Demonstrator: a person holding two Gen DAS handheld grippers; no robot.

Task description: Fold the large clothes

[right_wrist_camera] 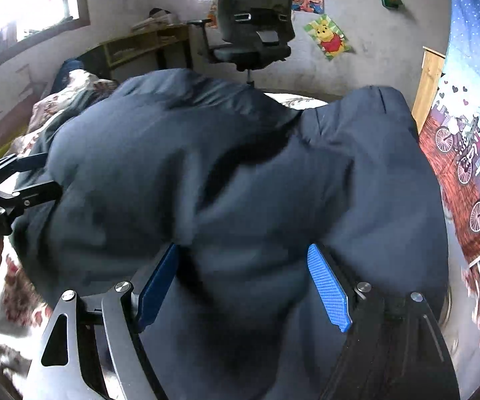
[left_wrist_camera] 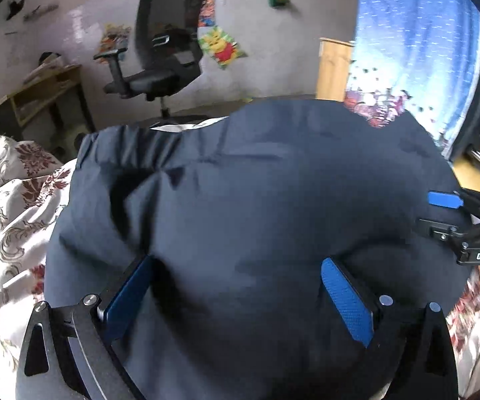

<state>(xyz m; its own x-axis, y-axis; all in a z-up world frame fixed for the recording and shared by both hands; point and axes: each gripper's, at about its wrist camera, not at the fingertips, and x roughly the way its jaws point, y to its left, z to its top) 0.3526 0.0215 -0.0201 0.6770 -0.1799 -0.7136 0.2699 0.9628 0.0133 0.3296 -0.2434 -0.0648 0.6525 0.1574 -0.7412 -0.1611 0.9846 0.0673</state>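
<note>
A large dark navy padded garment [left_wrist_camera: 256, 200] lies bunched on a floral bedsheet [left_wrist_camera: 10, 220] and fills both views; in the right wrist view the garment [right_wrist_camera: 240, 173] shows two humps. My left gripper [left_wrist_camera: 236, 270] is open, its blue pads wide apart with the fabric bulging between them. My right gripper [right_wrist_camera: 243, 266] is open in the same way over the garment. The right gripper also shows at the right edge of the left wrist view [left_wrist_camera: 453, 213], at the garment's side. The left gripper shows at the left edge of the right wrist view [right_wrist_camera: 30, 183].
A black office chair [left_wrist_camera: 163, 50] stands by the far wall with posters. A wooden shelf desk [left_wrist_camera: 46, 90] is at the left. A blue patterned curtain [left_wrist_camera: 416, 50] hangs at the right beside a wooden post [left_wrist_camera: 333, 66]. A bright window [right_wrist_camera: 26, 3] is at upper left.
</note>
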